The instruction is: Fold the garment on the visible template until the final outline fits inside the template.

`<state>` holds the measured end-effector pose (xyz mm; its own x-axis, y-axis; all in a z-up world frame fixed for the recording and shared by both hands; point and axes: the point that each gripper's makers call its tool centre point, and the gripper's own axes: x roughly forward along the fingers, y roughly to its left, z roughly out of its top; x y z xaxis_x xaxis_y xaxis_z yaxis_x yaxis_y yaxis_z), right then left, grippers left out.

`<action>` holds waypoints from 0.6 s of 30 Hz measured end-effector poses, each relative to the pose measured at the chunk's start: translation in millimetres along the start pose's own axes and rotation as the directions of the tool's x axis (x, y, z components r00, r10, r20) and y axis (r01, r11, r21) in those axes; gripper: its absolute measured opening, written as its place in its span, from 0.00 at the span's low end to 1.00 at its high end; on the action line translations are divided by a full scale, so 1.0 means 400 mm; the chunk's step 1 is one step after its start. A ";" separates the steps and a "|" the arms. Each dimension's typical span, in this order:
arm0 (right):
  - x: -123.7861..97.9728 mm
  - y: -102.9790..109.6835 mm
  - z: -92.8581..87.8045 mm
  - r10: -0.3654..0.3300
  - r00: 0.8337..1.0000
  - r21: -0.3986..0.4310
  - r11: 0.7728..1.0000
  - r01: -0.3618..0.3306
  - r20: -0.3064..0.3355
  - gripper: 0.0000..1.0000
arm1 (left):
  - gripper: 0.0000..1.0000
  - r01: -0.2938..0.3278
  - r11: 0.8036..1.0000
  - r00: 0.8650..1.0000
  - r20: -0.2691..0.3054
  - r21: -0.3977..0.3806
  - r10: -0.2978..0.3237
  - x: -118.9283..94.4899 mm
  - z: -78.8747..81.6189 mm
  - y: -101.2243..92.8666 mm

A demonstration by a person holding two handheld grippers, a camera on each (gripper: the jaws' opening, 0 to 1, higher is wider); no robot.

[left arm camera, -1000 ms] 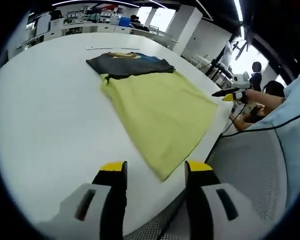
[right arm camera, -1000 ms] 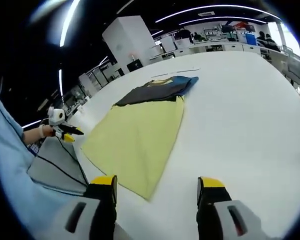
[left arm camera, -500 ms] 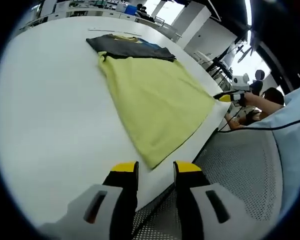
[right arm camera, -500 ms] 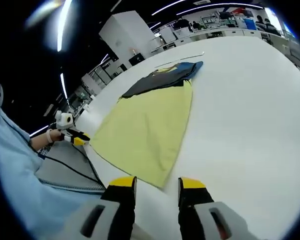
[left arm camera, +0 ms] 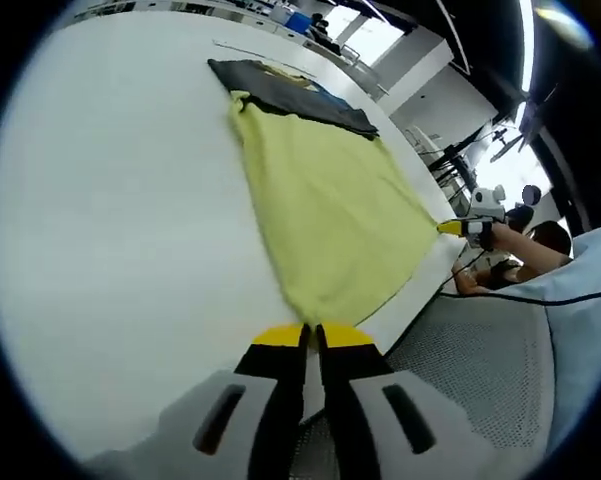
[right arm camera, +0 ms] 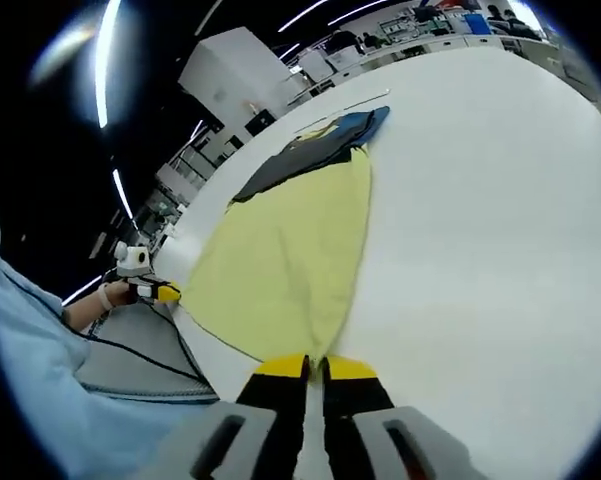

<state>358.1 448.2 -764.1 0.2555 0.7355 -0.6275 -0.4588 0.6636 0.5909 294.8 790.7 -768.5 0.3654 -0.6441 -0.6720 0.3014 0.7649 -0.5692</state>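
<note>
Yellow garment (left arm camera: 325, 205) spread flat on the white tabletop (left arm camera: 120, 200), dark folded clothes (left arm camera: 280, 88) at its far end, left claw (left arm camera: 311, 337) pinched on one near corner, right claw (right arm camera: 315, 365) pinched on the other

Bare white counter (left arm camera: 110, 200) lies open beside the yellow garment (left arm camera: 330, 200); a dark folded garment (left arm camera: 290, 90) sits at its far end; a mesh chair (left arm camera: 470, 370) crowds the near edge.
</note>
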 end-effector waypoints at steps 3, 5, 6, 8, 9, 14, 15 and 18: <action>0.000 0.004 -0.002 -0.001 1.000 0.028 1.000 0.002 -0.004 0.00 | 0.01 -0.005 1.000 1.000 -0.007 -0.019 0.005 -0.001 -0.001 0.001; -0.002 0.010 -0.008 0.006 1.000 0.038 0.999 -0.006 -0.010 0.00 | 0.00 -0.012 1.000 1.000 -0.022 -0.014 0.012 -0.003 -0.005 0.002; -0.005 0.014 -0.009 0.011 1.000 0.041 0.999 -0.010 -0.008 0.00 | 0.00 -0.015 1.000 1.000 -0.027 -0.006 0.015 -0.004 -0.006 0.002; -0.011 0.021 -0.011 0.022 1.000 0.058 0.998 -0.022 -0.004 0.00 | 0.00 -0.016 1.000 0.999 -0.037 0.016 0.017 -0.011 -0.009 0.002; -0.015 0.031 -0.014 0.036 0.999 0.064 0.997 -0.036 -0.004 0.00 | 0.00 -0.018 1.000 0.999 -0.041 0.024 0.019 -0.015 -0.010 0.004; -0.023 0.071 -0.038 0.074 0.997 0.076 0.995 -0.072 -0.028 0.00 | 0.00 -0.026 1.000 0.998 -0.054 0.011 0.027 -0.033 -0.016 0.015; -0.024 0.077 -0.041 0.079 0.996 0.079 0.994 -0.076 -0.030 0.00 | 0.00 -0.029 1.000 0.998 -0.054 0.004 0.029 -0.038 -0.017 0.017; -0.026 0.089 -0.053 0.085 0.996 0.084 0.993 -0.082 -0.033 0.00 | 0.00 -0.031 0.999 0.998 -0.050 -0.011 0.030 -0.051 -0.018 0.015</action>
<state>320.8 461.2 -747.2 0.1877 0.7845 -0.5910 -0.4048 0.6100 0.6812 282.8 808.3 -761.7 0.3299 -0.6204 -0.7116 0.2803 0.7841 -0.5537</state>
